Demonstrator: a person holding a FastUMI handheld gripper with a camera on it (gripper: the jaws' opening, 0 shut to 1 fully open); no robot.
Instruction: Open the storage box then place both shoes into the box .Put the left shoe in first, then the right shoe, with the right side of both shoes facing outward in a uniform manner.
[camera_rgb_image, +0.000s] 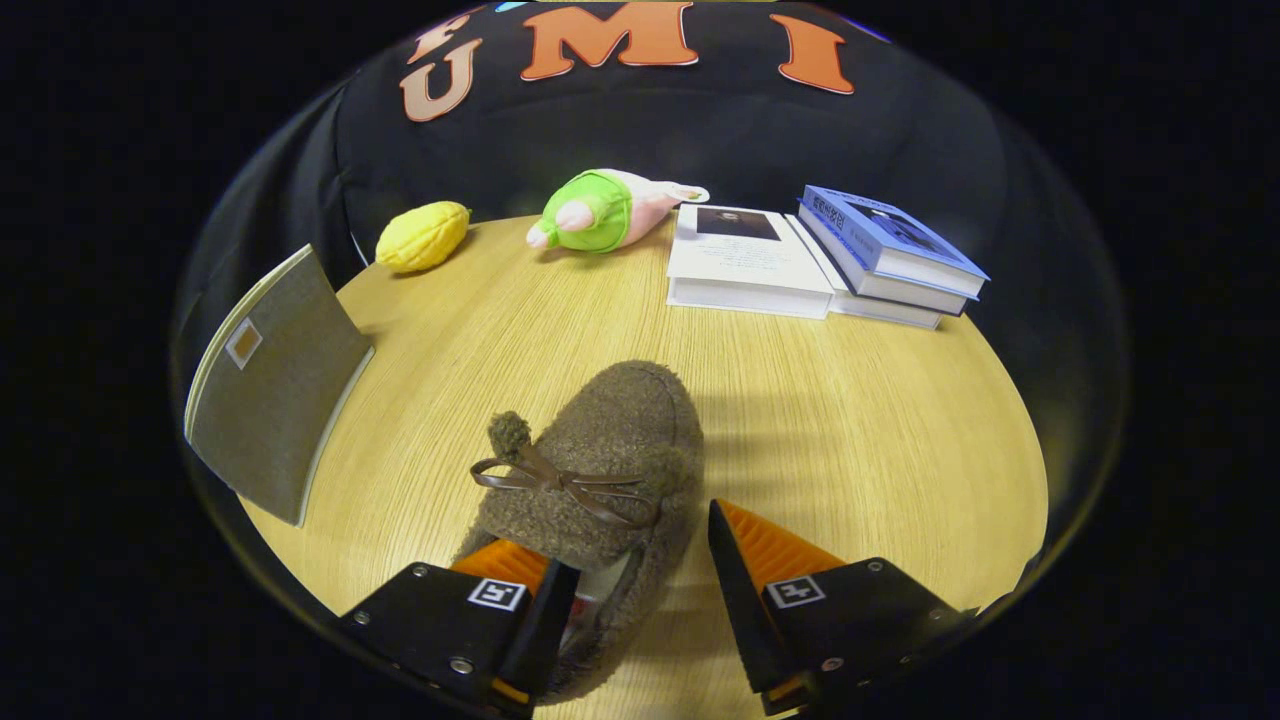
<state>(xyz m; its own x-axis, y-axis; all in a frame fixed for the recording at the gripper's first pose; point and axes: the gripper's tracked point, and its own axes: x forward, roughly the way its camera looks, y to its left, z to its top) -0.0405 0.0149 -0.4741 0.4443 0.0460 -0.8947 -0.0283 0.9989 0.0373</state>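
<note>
With its two fingers standing apart and clamped on nothing, hand-held gripper (640, 600) poised low over the near edge of the desk (880, 440), straddling the heel end of a brown fuzzy shoe (600, 470). Left finger pressed close against or tucked just inside the shoe's opening, cannot tell which; right finger clear of the shoe, a strip of bare wood between them. Shoe lying flat on the desk, toe pointing away from the fingers toward the far edge, a thin brown bow (560, 485) with a small pompom across its top. Shadow falling on the wood to the right of the shoe.

Further out, near the left edge of the desk, a grey-covered book or pad (275, 385) standing tilted on its side, a small pale label on its face. Along the far edge, toward the left, a yellow lemon-shaped toy (423, 236); beside it, nearer the middle, a pink plush toy in a green garment (595, 210) lying on its side. Toward the far right corner, a white book (745, 262) lying flat, and just beside it, touching, a short stack topped by a blue book (885, 240)
</note>
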